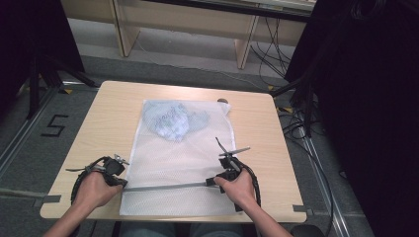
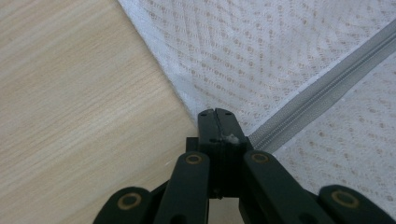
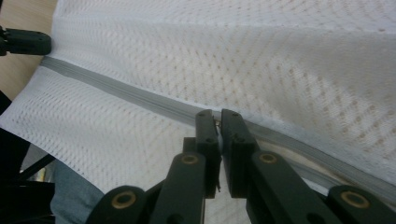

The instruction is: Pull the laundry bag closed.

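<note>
The mesh laundry bag [image 1: 168, 168] lies flat on the middle of the bench [image 1: 104, 123], and from the high view I see its grey zipper [image 1: 163, 186] running left to right across the near part. A bundle of pale blue cloth [image 1: 173, 121] sits inside the bag toward its far end. My left tongs [image 1: 120, 183] meet the left end of the zipper at the bag's left edge, and my right tongs [image 1: 211, 183] meet the zipper near its right end, with a hand behind each. The bench is light wood. Around it I see grey floor with a "5" [image 1: 53, 126] marked at the left, pale wooden furniture legs at the far side, black drapes on both sides and loose cables [image 1: 296, 123] on the right.

In the left gripper view, my left tongs [image 2: 215, 113] are clenched on the bag's edge right where the zipper [image 2: 322, 88] ends, with bare bench [image 2: 70, 93] to the left of the mesh [image 2: 261, 46].

In the right gripper view, my right tongs [image 3: 217, 116] are nearly closed on the zipper [image 3: 121, 93], with something thin between the jaws; I take it for the pull but cannot be sure. The left tongs [image 3: 25, 42] show at the far left end of the zipper. The mesh [image 3: 280, 56] rises in soft folds beyond.
</note>
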Motion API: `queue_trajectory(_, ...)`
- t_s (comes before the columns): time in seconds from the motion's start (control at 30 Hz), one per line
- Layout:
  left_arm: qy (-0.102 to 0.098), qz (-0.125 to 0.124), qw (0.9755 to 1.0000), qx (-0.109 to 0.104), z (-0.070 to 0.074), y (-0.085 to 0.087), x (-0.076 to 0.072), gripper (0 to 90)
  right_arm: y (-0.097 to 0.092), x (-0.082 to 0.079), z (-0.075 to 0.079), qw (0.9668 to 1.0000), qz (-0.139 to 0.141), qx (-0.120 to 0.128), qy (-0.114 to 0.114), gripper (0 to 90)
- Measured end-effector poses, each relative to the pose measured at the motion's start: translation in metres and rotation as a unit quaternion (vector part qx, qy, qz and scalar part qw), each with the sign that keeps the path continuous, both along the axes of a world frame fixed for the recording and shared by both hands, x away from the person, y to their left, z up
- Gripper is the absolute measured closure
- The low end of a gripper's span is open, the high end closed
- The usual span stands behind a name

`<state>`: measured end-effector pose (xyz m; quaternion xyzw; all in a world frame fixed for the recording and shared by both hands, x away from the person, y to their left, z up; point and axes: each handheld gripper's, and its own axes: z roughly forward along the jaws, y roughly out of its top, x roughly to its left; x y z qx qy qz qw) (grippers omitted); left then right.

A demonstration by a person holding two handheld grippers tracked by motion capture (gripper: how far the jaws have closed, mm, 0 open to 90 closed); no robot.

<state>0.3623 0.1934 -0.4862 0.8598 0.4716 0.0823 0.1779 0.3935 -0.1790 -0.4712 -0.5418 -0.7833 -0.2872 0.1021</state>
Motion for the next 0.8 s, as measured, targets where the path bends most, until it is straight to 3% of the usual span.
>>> queue_trajectory(0.03,0.0,0.0,1.0,0.0,0.0,0.0,0.0,90.0,-0.002,0.001,0.0,1.0,0.004,-0.004,-0.006,87.0)
queue_trajectory(0.07,0.0,0.0,1.0,0.0,0.0,0.0,0.0,90.0,-0.001,-0.001,0.003,0.9998,-0.003,-0.004,0.022,87.0)
queue_trajectory(0.1,-0.001,-0.001,1.0,-0.004,-0.001,0.0,0.0,90.0,-0.002,-0.001,0.003,0.9998,-0.01,-0.009,0.014,87.0)
queue_trajectory(0.13,0.0,0.0,1.0,-0.004,-0.001,0.0,0.0,90.0,-0.004,0.0,0.0,0.9999,0.0,-0.008,-0.011,87.0)
queue_trajectory(0.17,-0.001,-0.001,1.0,-0.004,-0.001,0.0,0.0,90.0,-0.004,-0.001,0.003,0.9995,-0.015,-0.014,0.023,87.0)
queue_trajectory(0.2,0.0,-0.001,1.0,0.0,0.0,0.0,0.0,90.0,-0.005,-0.001,0.004,0.9994,-0.016,-0.011,0.029,87.0)
queue_trajectory(0.23,-0.003,0.006,0.9999,-0.008,-0.002,-0.001,0.0,90.0,-0.006,-0.001,0.001,0.9999,-0.009,-0.014,0.004,87.0)
queue_trajectory(0.27,0.002,-0.006,1.0,-0.003,-0.001,0.0,0.001,90.0,-0.006,0.0,0.0,0.9999,-0.005,-0.007,-0.011,87.0)
queue_trajectory(0.3,-0.003,0.007,0.9999,-0.008,-0.002,-0.001,0.0,90.0,-0.005,-0.002,0.004,0.9995,-0.02,-0.015,0.02,87.0)
queue_trajectory(0.33,0.002,-0.002,1.0,-0.001,0.0,0.0,0.0,90.0,-0.005,-0.003,0.005,0.9992,-0.023,-0.011,0.031,87.0)
queue_trajectory(0.37,0.0,-0.001,1.0,0.001,0.0,0.0,0.0,90.0,-0.006,-0.002,0.003,0.9998,-0.011,-0.004,0.019,87.0)
queue_trajectory(0.43,0.0,0.0,1.0,0.0,0.0,0.0,0.0,90.0,-0.006,-0.002,0.004,0.9996,-0.014,-0.009,0.021,87.0)
queue_trajectory(0.47,0.0,0.0,1.0,0.0,0.0,0.0,0.0,90.0,-0.008,-0.001,0.001,0.9999,-0.007,-0.011,-0.003,87.0)
queue_trajectory(0.5,0.001,-0.001,1.0,0.001,0.0,0.0,0.0,90.0,-0.009,0.0,0.0,0.9999,-0.003,-0.012,-0.008,87.0)
queue_trajectory(0.53,0.001,-0.001,1.0,0.001,0.0,0.0,0.0,90.0,-0.008,-0.002,0.003,0.9995,-0.021,-0.019,0.018,87.0)
queue_trajectory(0.63,0.001,-0.001,1.0,0.001,0.0,0.0,0.0,90.0,-0.009,-0.003,0.006,0.9988,-0.023,-0.006,0.042,87.0)
queue_trajectory(0.67,0.004,-0.003,1.0,-0.001,0.0,0.0,0.001,90.0,-0.012,0.0,0.001,1.0,-0.001,-0.007,-0.005,87.0)
queue_trajectory(0.77,0.001,-0.002,1.0,-0.002,0.0,0.0,0.0,90.0,-0.01,-0.004,0.006,0.9987,-0.029,-0.009,0.04,87.0)
queue_trajectory(0.8,0.002,-0.002,1.0,-0.002,0.0,0.0,0.001,90.0,-0.011,-0.003,0.006,0.9988,-0.028,-0.011,0.037,87.0)
